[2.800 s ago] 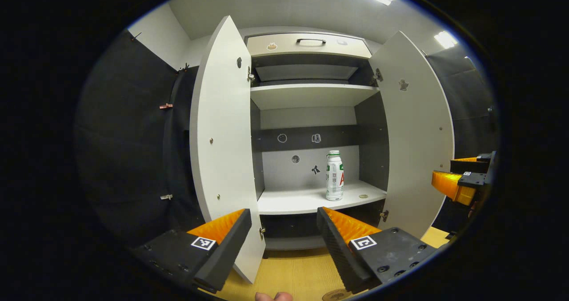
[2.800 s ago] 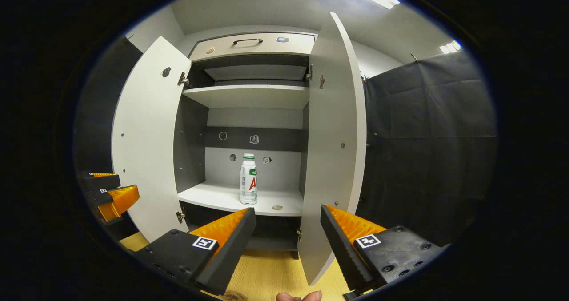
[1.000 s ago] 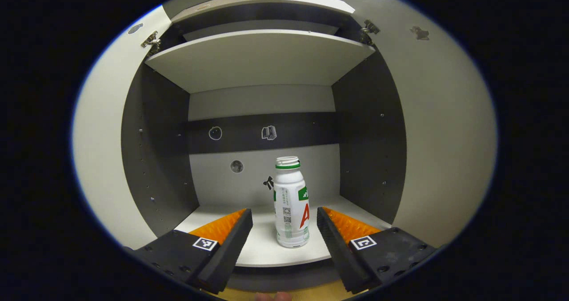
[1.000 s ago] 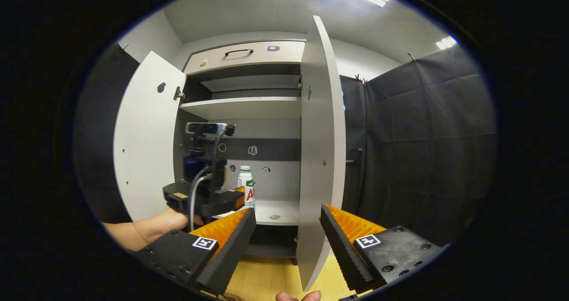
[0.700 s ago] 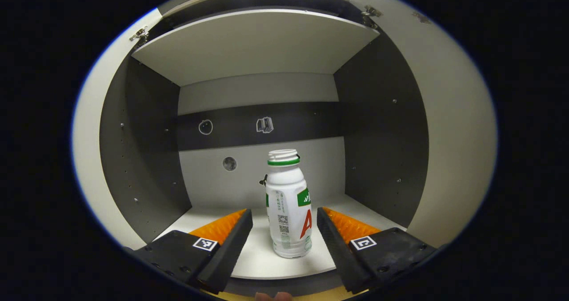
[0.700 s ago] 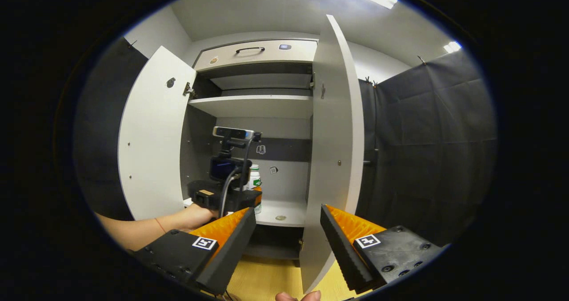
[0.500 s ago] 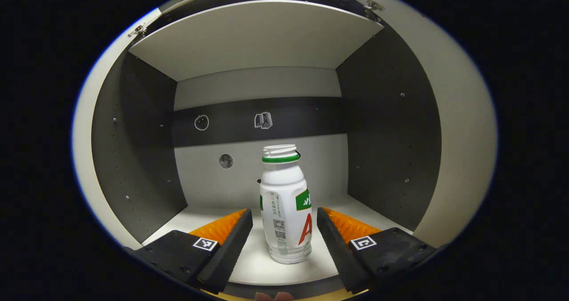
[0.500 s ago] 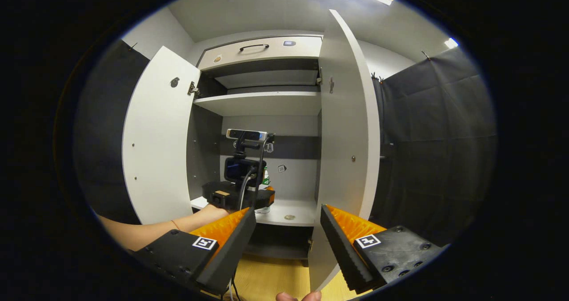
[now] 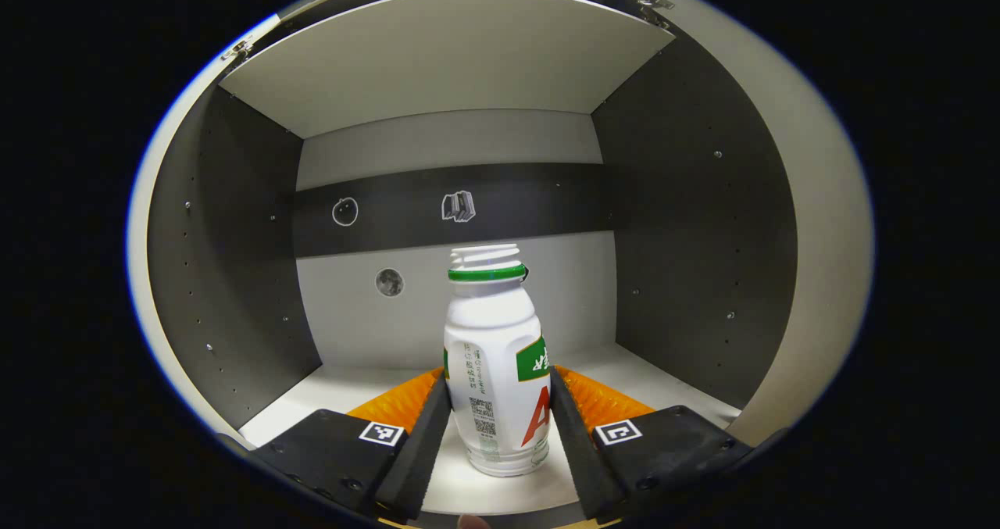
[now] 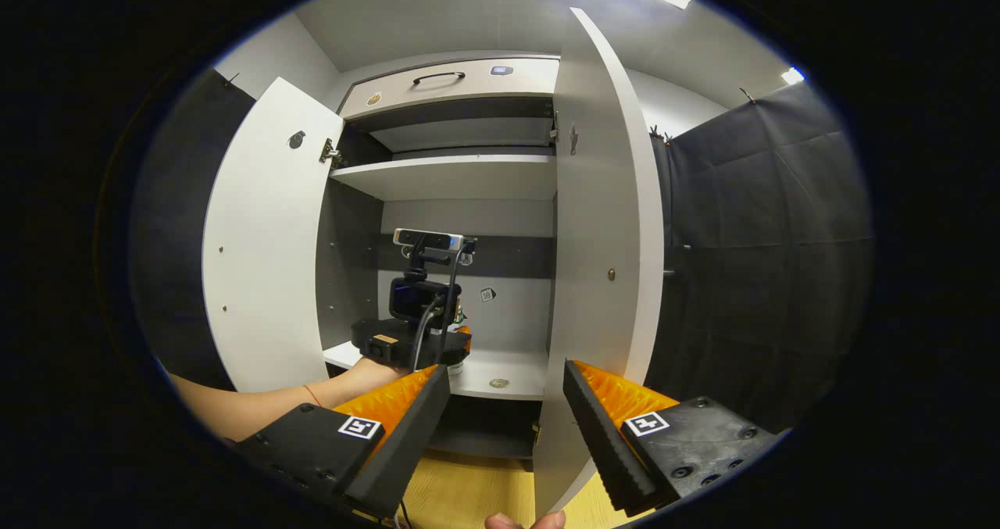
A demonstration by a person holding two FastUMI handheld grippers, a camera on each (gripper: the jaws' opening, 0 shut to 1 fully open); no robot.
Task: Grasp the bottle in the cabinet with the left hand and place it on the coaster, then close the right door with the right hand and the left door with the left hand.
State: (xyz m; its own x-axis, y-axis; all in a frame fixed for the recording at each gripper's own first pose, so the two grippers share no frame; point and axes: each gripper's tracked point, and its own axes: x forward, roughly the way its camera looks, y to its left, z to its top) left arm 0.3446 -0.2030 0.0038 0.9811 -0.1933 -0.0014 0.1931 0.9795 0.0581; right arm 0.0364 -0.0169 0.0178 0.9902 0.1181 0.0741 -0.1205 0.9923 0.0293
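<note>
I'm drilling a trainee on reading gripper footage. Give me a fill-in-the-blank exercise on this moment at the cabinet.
1. The bottle stands ____ on the cabinet shelf.
2. The left gripper has its jaws on either side of the ____.
3. The right gripper hangs outside the cabinet with its jaws ____.
4. The right door of the cabinet is ____.

Missing words: upright; bottle; open; open
</note>
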